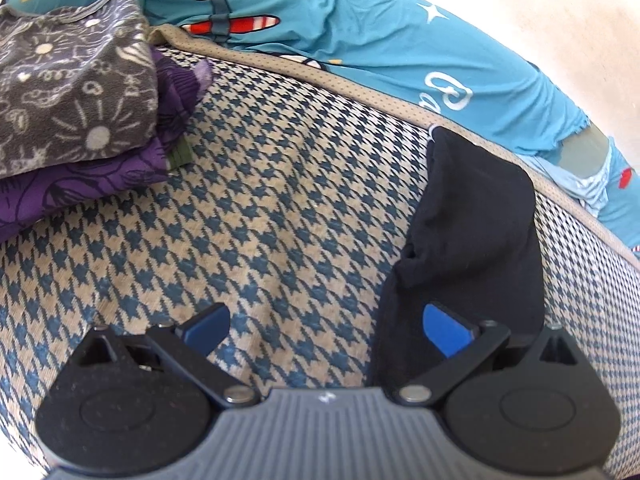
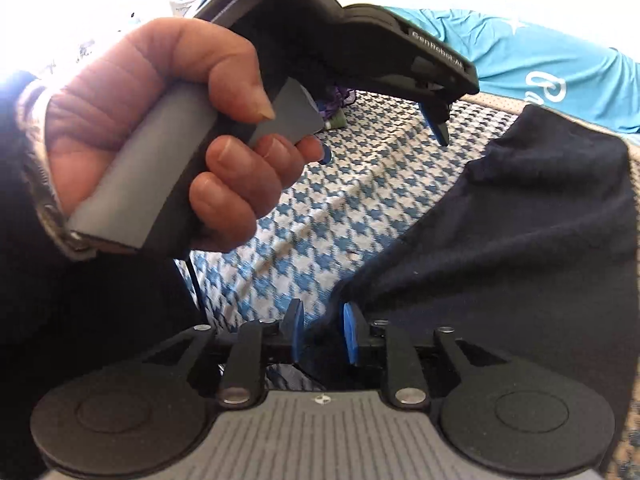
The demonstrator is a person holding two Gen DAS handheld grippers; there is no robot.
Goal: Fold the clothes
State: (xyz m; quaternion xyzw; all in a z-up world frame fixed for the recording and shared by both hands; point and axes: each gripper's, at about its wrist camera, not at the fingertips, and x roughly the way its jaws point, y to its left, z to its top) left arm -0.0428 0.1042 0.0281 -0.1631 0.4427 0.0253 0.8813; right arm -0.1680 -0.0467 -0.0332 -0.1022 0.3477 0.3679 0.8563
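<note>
A black garment (image 1: 472,220) lies bunched on the houndstooth cushion (image 1: 280,200), reaching its far edge. My left gripper (image 1: 326,328) stands wide open just above the cushion, and its right finger (image 1: 444,332) hangs over the garment's near end without pinching it. In the right wrist view the same black garment (image 2: 520,232) fills the right side. My right gripper (image 2: 324,332) has its blue pads a narrow gap apart, with the garment's near corner lying between them and not squeezed. A hand (image 2: 160,128) holds the left gripper (image 2: 384,144) above the cushion (image 2: 320,220).
A folded stack sits at the cushion's far left: a grey patterned cloth (image 1: 68,80) on a purple one (image 1: 80,188). A teal sheet with aeroplane prints (image 1: 360,40) runs behind the cushion's beige piped edge (image 1: 360,92). A dark sleeve (image 2: 80,320) fills the lower left.
</note>
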